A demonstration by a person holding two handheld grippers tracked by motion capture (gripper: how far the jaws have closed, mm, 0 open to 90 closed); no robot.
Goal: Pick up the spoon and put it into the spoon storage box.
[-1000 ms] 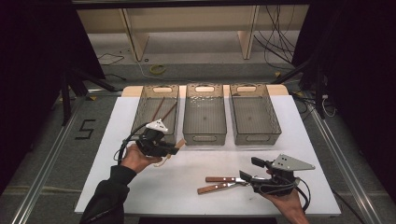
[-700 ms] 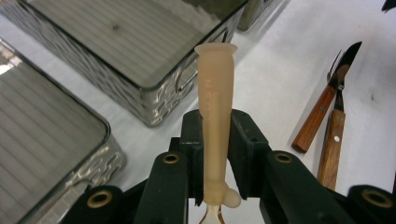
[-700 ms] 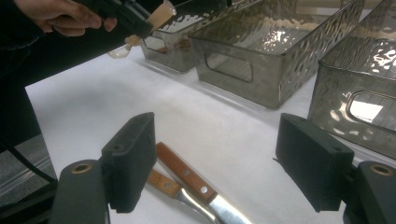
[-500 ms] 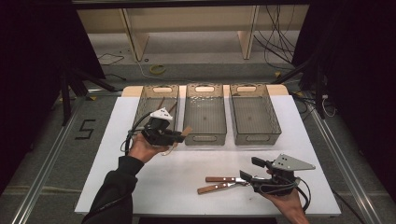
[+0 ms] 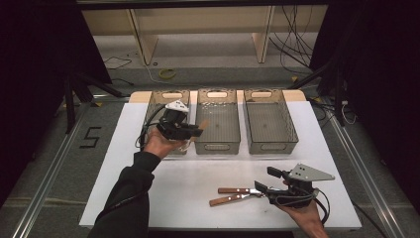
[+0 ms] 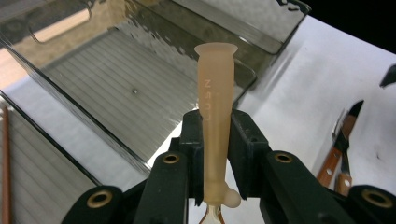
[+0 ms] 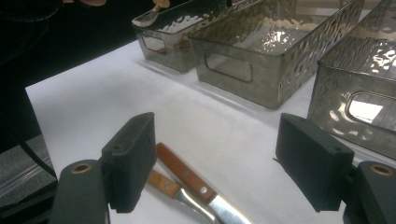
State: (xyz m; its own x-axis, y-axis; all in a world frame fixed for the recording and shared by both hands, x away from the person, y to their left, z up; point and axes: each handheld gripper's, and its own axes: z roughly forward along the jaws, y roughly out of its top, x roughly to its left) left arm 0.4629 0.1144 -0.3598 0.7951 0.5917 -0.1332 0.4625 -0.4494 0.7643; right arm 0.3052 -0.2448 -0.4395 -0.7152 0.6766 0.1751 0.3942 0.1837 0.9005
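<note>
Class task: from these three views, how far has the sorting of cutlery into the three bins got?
Done: a thin brown utensil already lies in one smoky clear plastic bin. In hand: the left gripper clamps a beige plastic-handled utensil over the bins. Left: two wooden-handled knives lie on the white table by the open right gripper.

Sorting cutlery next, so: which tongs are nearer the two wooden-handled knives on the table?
Right. The right tongs sit open beside the wooden-handled knives, at their blade ends. The left tongs are far off over the trays, shut on a beige utensil handle.
</note>
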